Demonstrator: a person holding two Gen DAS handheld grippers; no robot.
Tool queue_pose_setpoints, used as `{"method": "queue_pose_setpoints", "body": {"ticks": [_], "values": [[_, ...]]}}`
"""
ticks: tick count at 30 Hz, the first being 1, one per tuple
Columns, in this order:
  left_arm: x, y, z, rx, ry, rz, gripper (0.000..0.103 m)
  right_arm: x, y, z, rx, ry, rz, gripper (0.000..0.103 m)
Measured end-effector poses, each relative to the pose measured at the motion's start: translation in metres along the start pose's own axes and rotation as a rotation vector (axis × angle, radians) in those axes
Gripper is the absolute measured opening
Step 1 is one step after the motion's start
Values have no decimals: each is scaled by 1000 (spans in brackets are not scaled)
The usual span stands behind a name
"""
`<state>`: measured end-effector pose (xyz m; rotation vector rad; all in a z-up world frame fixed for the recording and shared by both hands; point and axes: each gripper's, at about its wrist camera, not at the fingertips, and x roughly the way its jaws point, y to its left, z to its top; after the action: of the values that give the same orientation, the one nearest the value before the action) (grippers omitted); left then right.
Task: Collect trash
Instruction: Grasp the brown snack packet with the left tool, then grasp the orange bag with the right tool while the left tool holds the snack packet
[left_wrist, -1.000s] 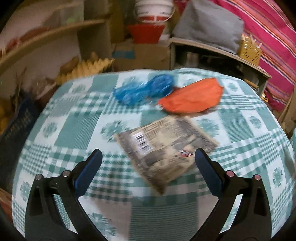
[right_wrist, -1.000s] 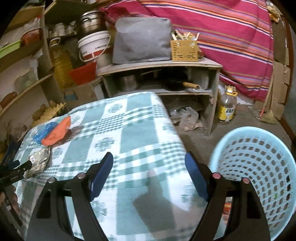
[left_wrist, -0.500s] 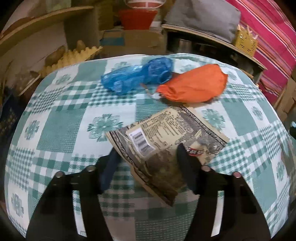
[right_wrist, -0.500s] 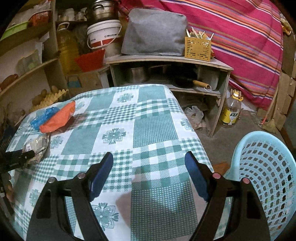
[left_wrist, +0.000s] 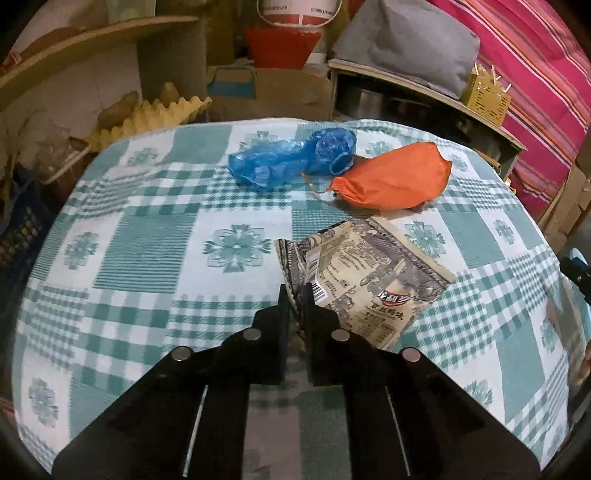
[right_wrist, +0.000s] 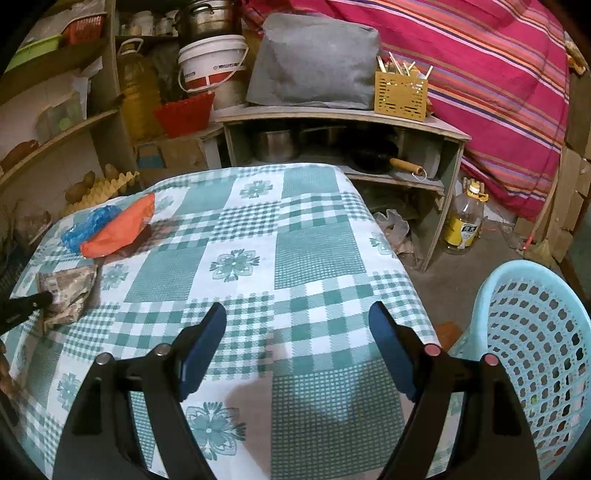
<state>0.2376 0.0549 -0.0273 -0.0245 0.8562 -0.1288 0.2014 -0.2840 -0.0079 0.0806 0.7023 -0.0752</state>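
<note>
Where left gripper (left_wrist: 296, 295) pinches near edge of crinkled grey-tan printed snack wrapper (left_wrist: 364, 282), fingers nearly meet at frame centre, hiding wrapper corner. Wrapper lies on green-white checked tablecloth (left_wrist: 147, 251). Crumpled blue plastic bag (left_wrist: 291, 157) touches orange drawstring pouch (left_wrist: 393, 177), upper centre. Right gripper (right_wrist: 297, 350) hovers lower centre, fingers wide, empty. Pale blue perforated plastic basket (right_wrist: 535, 332) cut off at lower right.

We see a cluttered home storeroom-kitchen: a checked tablecloth (right_wrist: 314, 254), pots on a low shelf (right_wrist: 340, 114) at twelve o'clock, an oil bottle (right_wrist: 463, 225) at two o'clock.
</note>
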Motion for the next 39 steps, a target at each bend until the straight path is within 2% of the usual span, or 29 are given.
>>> {"method": "queue_pose_setpoints", "body": {"ticks": [6, 9, 14, 20, 26, 30, 36, 37, 39], "values": [[-32, 19, 5, -15, -81, 42, 3, -7, 21, 2, -43, -26, 30, 78], [-49, 30, 13, -23, -138, 79, 3, -8, 32, 9, -72, -50, 18, 78], [-63, 37, 24, -33, -214, 109, 3, 4, 50, 21, -76, -24, 35, 78], [-66, 43, 34, -49, -273, 149, 3, 25, 91, 49, -118, -24, 76, 78], [-61, 42, 40, -38, -294, 184, 3, 57, 131, 69, -141, 5, 118, 78], [-55, 44, 42, -34, -289, 194, 3, 91, 157, 77, -154, 56, 124, 78], [-52, 49, 43, -50, -284, 196, 3, 122, 171, 75, -125, 117, 161, 77], [-52, 50, 43, -49, -283, 196, 3, 124, 172, 75, -125, 119, 166, 75], [-52, 50, 43, -50, -282, 195, 3, 130, 175, 74, -126, 134, 182, 52]]}}
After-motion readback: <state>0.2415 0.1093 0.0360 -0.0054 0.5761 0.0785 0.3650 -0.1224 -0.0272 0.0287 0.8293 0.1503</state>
